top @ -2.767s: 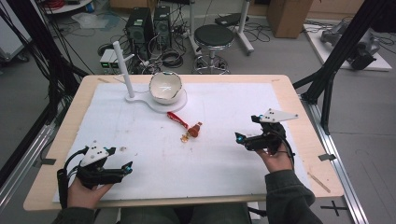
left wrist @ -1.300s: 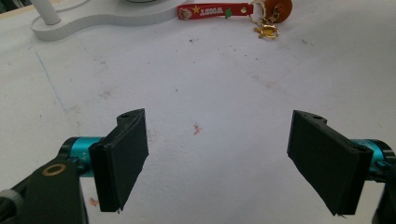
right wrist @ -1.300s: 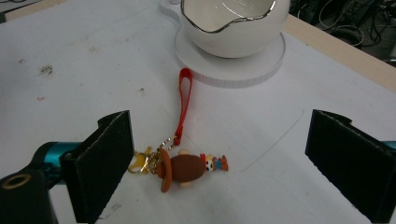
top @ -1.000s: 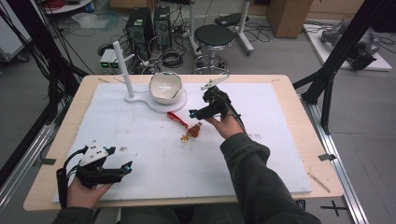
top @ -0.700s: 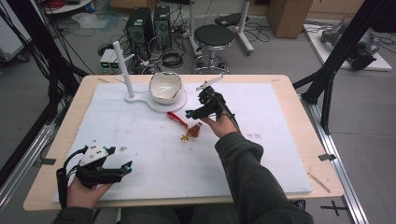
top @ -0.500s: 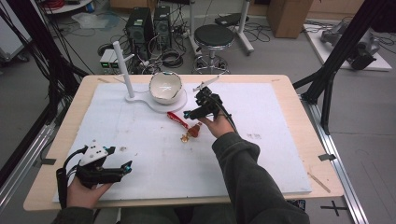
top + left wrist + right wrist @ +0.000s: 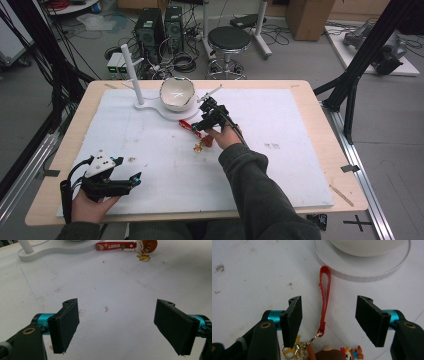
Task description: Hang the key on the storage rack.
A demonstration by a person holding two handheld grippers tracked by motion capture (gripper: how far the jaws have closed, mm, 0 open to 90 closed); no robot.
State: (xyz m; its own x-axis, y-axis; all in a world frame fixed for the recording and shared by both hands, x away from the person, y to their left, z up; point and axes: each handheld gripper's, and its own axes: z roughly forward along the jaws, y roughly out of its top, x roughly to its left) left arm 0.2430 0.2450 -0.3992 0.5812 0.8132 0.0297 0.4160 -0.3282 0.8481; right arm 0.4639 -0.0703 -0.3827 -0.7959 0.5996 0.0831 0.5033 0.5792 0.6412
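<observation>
A keychain with a red strap (image 7: pixel 323 300) and a small brown figure charm (image 7: pixel 329 353) lies on the white mat near the middle. In the high view the red strap (image 7: pixel 186 125) ends close to the white stand base (image 7: pixel 170 112) that carries a white bowl (image 7: pixel 176 93). My right gripper (image 7: pixel 328 321) is open and hovers low over the strap, one jaw on each side, touching nothing. My left gripper (image 7: pixel 131 180) is open too, resting near the table's front left edge. From the left gripper (image 7: pixel 117 327) the keychain (image 7: pixel 120 245) lies far ahead.
A white post (image 7: pixel 132 72) rises from the stand's left end. The mat (image 7: pixel 300 130) lies on a wooden table (image 7: pixel 330 150). Behind the table are a stool (image 7: pixel 227 37), computer cases and cables on the floor.
My right gripper has travelled from the table's right side to the left and forward, arriving over the red strap beside the bowl stand. The left gripper has stayed still.
</observation>
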